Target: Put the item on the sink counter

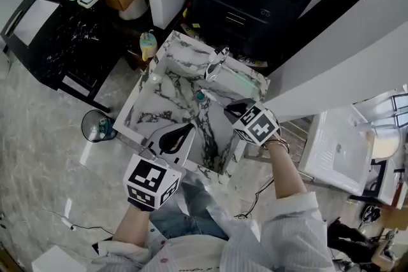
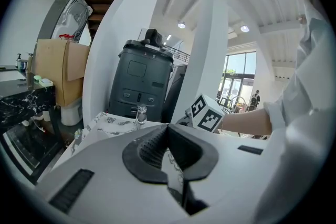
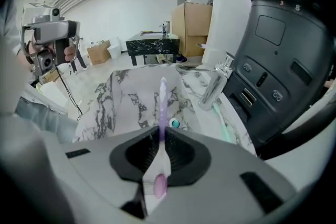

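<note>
Sink [image 1: 141, 104]: its surface [image 3: 210, 126] strip runs at two o'clock, by the faucet [image 3: 215, 84]. Right claw [image 3: 160, 139] grasps the toothbrush [image 3: 161, 102] over the basin. I'd carry it there, lay it flat beside the green brush [image 3: 227, 126], then let go. Left claw [image 2: 167, 144] is clenched, empty.

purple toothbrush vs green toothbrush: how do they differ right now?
1. Hold: the purple toothbrush is clamped in the right claw; the green toothbrush lies free, with no claw on it.
2. Place: the purple toothbrush hangs in the air over the basin; the green toothbrush lies flat on the sink counter beside the tap.
Shared: both are slim and long-handled.
</note>
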A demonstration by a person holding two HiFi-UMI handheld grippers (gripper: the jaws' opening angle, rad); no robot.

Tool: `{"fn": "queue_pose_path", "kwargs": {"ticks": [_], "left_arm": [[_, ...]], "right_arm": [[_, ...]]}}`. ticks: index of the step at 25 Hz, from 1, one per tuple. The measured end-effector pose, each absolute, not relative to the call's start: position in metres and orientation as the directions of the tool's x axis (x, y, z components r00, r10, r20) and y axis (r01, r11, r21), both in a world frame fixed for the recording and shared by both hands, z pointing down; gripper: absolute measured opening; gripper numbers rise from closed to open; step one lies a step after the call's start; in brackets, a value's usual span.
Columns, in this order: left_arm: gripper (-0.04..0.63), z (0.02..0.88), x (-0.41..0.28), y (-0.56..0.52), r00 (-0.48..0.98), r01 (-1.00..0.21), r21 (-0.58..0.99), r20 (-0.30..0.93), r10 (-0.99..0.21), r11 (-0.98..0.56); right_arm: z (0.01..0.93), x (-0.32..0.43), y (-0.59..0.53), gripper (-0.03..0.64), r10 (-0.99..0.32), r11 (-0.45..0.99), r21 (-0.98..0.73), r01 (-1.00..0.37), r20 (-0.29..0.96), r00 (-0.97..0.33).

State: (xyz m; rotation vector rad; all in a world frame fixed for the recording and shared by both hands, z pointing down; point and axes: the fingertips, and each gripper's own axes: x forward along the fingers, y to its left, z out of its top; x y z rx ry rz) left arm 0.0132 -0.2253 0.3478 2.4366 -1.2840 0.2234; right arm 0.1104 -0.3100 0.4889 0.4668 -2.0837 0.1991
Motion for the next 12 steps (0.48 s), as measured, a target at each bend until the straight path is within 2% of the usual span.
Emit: {"fn": "queue_pose_path", "kwargs": {"ticks": [12], "left_arm": [[0.015, 0.334, -0.028, -0.18, 0.642, -0.767, 0.226, 0.288, -0.711, -0.601]], "right_arm": [[0.451, 0.065, -0.252, 0.041, -0.368, 0.854, 0.089, -0.512, 0.799, -0.476]]}}
